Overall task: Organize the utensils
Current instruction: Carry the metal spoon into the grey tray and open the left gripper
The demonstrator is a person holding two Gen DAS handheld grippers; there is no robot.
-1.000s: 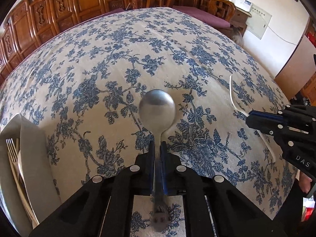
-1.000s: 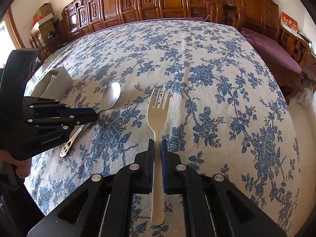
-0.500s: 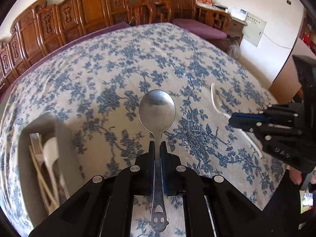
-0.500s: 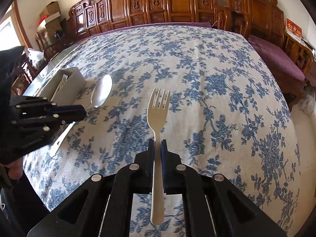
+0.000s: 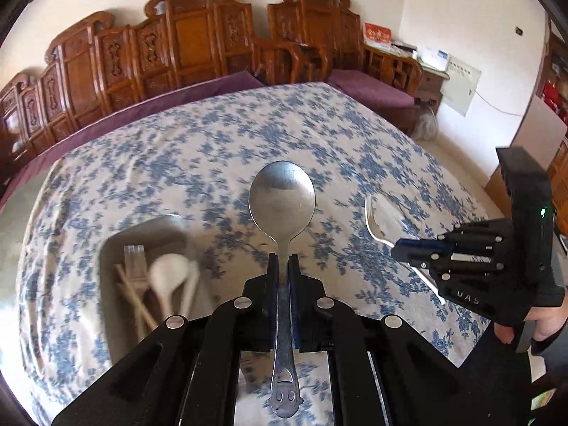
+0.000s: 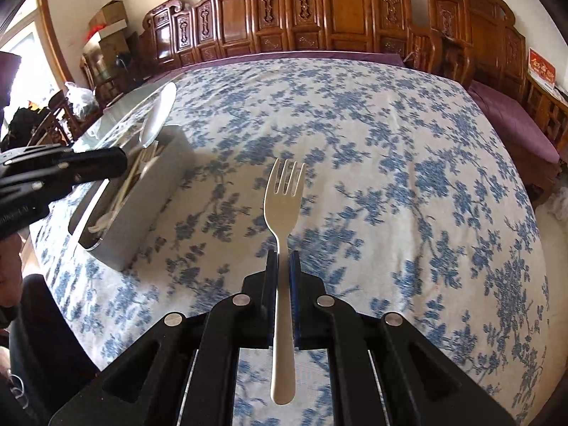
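Large table under a white cloth printed with blue flowers (image 5: 220,149); carved dark-wood chairs (image 6: 340,10) ring its far side, from ten to two o'clock.

On the cloth, a grey oblong utensil bin (image 5: 117,255) sits at eight o'clock from the left wrist camera, and at ten o'clock from the right one (image 6: 149,220). Inside it: a clear plastic fork, a white spoon (image 5: 168,273) and pale chopsticks, all blurred.

Left gripper (image 5: 283,266): fingers pressed onto the neck of a stainless steel spoon (image 5: 282,198), bowl forward at twelve o'clock, handle trailing back between the jaws. It is in the air, just right of the bin.

Right gripper (image 6: 283,262): pinching a silver metal fork (image 6: 284,191) by the handle, tines forward, above open cloth, well apart from the bin. From the left camera the right gripper appears at three o'clock (image 5: 401,248).

Risks, as I judge them: both pieces are held by narrow smooth metal, so a tilt toward the bin could let either slide or swivel. The bin looks crowded; the spoon bowl may catch on the rim or the chopsticks. Both tools heading for one opening could collide.
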